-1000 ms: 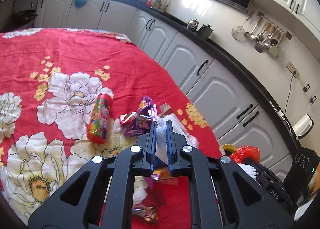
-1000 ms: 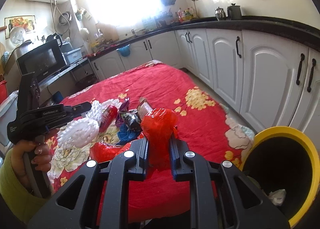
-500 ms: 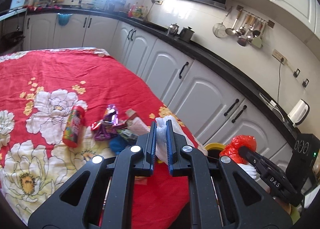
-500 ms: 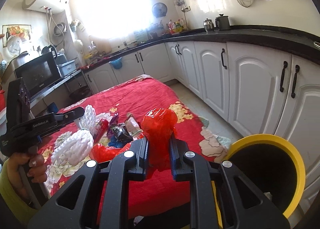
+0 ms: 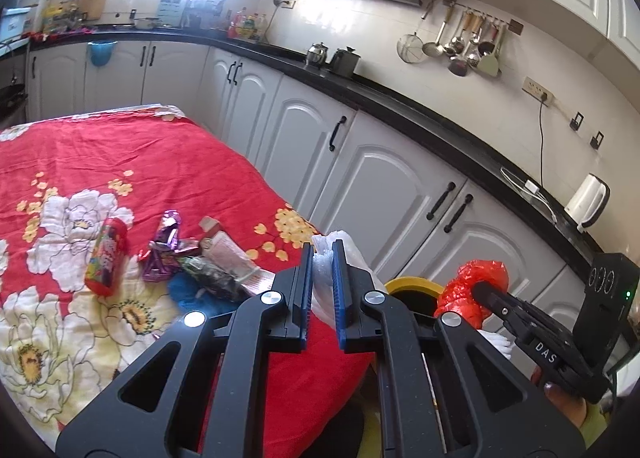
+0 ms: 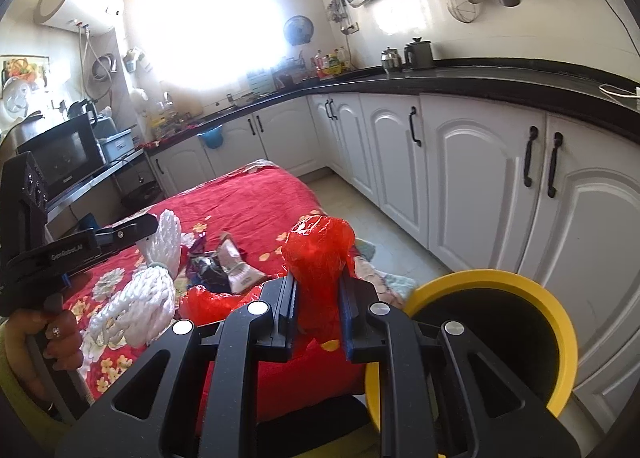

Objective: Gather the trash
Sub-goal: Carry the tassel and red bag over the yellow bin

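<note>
The left gripper (image 5: 322, 254) has its blue-padded jaws pinched tight on a piece of white foam netting (image 5: 322, 272), which sticks up between the pads and hangs down below them in the right wrist view as a bulging white mesh sleeve. The right gripper (image 6: 318, 278) is clamped on a crumpled red plastic bag (image 6: 318, 254), the jaws a little apart with the plastic squeezed between them and bulging above the tips. Just beside this gripper, low at the right, stands a yellow-rimmed bin (image 6: 492, 282) with a dark inside; the red bag is near its rim, not over the opening.

Behind both grippers lies a table with a red flowered cloth (image 5: 120, 162). On it the remaining trash sits in a loose heap: a red cylindrical can (image 5: 107, 256) lying on its side, a purple foil wrapper (image 5: 166, 242), a pale pink packet (image 5: 230, 254) and a dark crumpled wrapper (image 5: 212, 278). White kitchen cabinets (image 5: 384, 186) run along the wall beyond.
</note>
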`<action>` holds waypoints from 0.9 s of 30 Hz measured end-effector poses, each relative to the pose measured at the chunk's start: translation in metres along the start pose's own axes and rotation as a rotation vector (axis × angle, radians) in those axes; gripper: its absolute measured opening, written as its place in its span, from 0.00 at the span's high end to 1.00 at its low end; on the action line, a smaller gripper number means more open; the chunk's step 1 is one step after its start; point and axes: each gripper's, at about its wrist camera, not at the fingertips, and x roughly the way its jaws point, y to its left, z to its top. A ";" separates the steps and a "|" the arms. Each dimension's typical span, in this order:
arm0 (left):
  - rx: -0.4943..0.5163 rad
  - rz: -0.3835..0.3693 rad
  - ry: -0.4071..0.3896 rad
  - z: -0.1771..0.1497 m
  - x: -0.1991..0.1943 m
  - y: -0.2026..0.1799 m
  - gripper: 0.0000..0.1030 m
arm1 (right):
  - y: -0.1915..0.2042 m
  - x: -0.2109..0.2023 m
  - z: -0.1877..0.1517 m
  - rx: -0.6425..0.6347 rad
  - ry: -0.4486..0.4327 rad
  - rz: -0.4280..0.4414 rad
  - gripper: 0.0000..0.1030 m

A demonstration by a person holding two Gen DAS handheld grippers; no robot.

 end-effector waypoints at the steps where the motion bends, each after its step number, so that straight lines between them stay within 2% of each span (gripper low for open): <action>1: 0.006 -0.002 0.003 -0.001 0.002 -0.004 0.95 | -0.002 -0.001 0.000 0.001 -0.002 -0.004 0.84; 20: 0.121 -0.031 0.048 -0.016 0.041 -0.067 0.95 | -0.060 -0.015 -0.010 0.065 -0.021 -0.083 0.84; 27: 0.164 -0.030 0.060 -0.023 0.058 -0.087 0.95 | -0.087 -0.018 -0.019 0.123 -0.012 -0.115 0.84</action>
